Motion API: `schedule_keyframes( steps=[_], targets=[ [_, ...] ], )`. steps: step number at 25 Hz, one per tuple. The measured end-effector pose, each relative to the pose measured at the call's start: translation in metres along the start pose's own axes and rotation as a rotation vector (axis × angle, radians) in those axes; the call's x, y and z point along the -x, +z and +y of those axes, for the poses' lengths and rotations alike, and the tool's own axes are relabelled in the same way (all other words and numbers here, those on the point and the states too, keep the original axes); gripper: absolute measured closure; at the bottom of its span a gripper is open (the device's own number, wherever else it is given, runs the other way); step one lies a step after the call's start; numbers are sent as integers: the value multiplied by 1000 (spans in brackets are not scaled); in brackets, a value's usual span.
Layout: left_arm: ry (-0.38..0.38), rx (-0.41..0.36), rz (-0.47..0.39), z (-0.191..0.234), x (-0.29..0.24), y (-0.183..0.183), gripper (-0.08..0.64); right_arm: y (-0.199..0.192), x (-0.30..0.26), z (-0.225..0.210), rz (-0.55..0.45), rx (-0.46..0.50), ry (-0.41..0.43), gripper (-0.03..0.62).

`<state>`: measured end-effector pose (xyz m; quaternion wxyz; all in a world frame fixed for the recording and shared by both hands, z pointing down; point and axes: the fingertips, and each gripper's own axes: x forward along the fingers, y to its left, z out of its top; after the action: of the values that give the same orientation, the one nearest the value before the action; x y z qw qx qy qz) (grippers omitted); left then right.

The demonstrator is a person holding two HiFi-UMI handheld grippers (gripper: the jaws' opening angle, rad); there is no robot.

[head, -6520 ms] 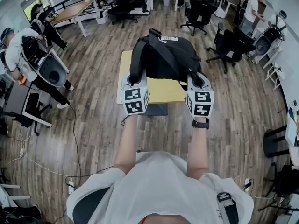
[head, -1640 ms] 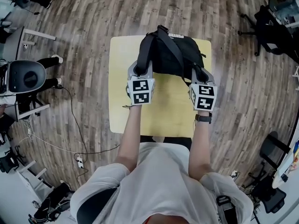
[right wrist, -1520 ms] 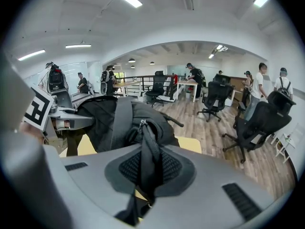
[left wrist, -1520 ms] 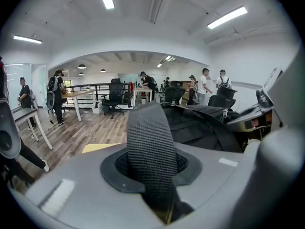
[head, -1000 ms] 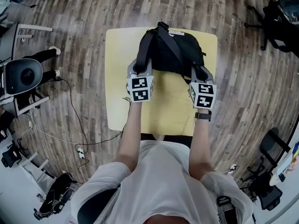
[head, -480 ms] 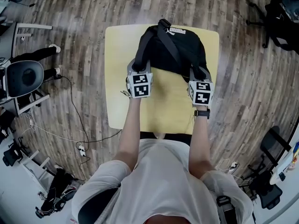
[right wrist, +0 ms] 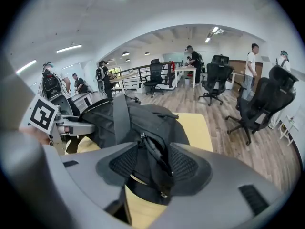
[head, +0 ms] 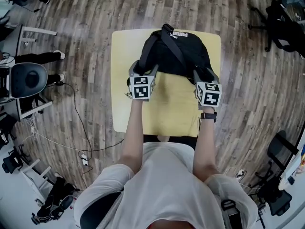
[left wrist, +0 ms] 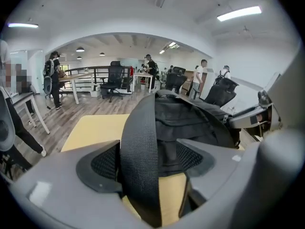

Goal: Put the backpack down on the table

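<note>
A black backpack [head: 178,51] lies on the far half of the yellow table [head: 125,56], its shoulder straps towards me. My left gripper [head: 144,68] is at its near left corner. In the left gripper view a wide black strap [left wrist: 139,147] runs between the spread pads of this gripper [left wrist: 147,161], with table showing beside it; these jaws have just been opening. My right gripper [head: 202,75] is at the near right corner. Its jaws have also just been opening, and a zipped edge of the backpack [right wrist: 152,161] sits loosely between them.
The table stands on a wooden floor. A grey seat [head: 26,80] and a person's legs are at the left, a black office chair [head: 286,23] at the top right. A cable [head: 81,128] trails on the floor left of the table. Desks, chairs and people fill the room beyond.
Both grippers' jaws have spread apart around the strap and the backpack's edge. The backpack has settled onto the table, and the left gripper has sunk slightly.
</note>
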<state>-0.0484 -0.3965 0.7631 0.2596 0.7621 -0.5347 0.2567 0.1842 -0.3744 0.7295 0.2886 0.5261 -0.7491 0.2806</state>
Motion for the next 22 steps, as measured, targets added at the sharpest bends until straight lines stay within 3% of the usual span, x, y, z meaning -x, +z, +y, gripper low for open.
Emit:
schedule_keyframes(
  steps=[13,22],
  targets=[
    [-37,-29,-150,-14,66,37,190,32,70,21,-162,29,-47,379],
    [-76,-60,-314,-19,143,95,190,74,126,60,-323,73,-49,391]
  ],
)
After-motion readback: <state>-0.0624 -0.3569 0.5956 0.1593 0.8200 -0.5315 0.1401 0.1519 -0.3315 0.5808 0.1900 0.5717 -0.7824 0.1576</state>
